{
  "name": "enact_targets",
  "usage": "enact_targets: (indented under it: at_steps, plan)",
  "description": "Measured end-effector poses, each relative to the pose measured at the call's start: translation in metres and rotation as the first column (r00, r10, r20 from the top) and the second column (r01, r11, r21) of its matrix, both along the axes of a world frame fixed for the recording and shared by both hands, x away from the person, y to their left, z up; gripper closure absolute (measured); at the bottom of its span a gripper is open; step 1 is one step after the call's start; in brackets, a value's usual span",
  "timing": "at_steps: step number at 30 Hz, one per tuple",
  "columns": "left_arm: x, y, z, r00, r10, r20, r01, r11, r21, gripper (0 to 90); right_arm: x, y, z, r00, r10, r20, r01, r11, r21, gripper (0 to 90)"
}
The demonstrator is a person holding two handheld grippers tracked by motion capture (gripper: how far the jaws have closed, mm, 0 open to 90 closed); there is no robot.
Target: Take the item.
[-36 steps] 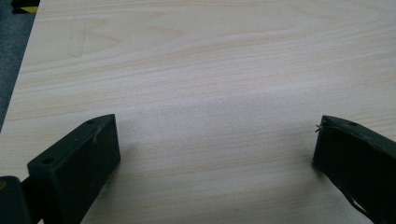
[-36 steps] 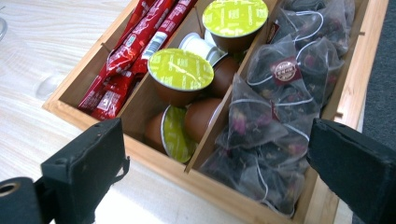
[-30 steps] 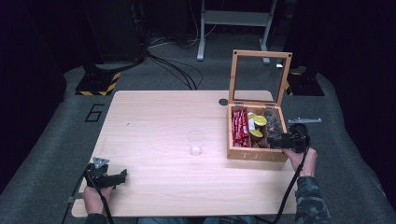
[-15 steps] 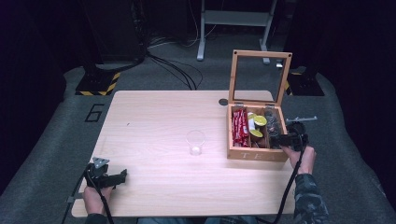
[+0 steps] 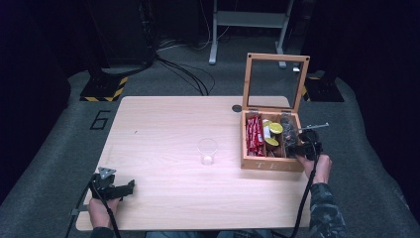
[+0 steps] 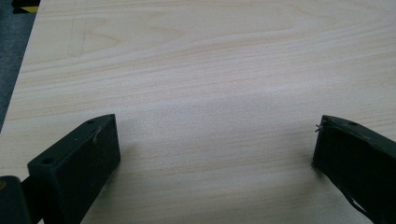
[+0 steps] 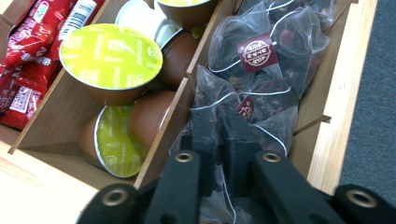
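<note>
While the left claw (image 5: 130, 187) rested wide open and empty on the pale wooden tabletop (image 5: 173, 134), the right claw (image 7: 219, 135) pinched a clear mesh pyramid tea bag (image 7: 243, 112) directly beneath it, inside the wooden box's (image 5: 272, 163) rightmost compartment.

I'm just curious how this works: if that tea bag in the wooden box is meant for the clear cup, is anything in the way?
Partly. The right gripper is shut on a tea bag in the wooden box. Between it and the clear cup lie the capsule and red-packet compartments and the box's wall. Beyond that, only bare table.
</note>
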State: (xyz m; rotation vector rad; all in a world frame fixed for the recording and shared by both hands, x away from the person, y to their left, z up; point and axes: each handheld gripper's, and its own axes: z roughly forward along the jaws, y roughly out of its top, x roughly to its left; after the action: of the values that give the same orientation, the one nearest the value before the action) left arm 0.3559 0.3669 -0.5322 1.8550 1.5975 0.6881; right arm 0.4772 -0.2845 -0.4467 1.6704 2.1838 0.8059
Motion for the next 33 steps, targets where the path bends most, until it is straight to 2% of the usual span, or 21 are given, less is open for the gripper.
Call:
enact_targets:
  at_steps: [8,18,33]
  plan:
    - [0.0,0.0,0.0,1.0,0.0,0.0,0.0,1.0,0.0,0.5,-0.007,0.0,0.007,0.9996,-0.008,0.028,0.008,1.0,0.007,89.8]
    - [0.0,0.0,0.0,1.0,0.0,-0.001,0.0,1.0,-0.001,0.6,-0.018,-0.002,0.029,0.9946,0.003,0.103,-0.002,1.0,-0.002,90.0]
    - [0.0,0.0,0.0,1.0,0.0,0.0,0.0,1.0,0.0,0.6,-0.023,0.0,0.046,0.9913,0.008,0.131,-0.007,1.0,-0.007,90.0]
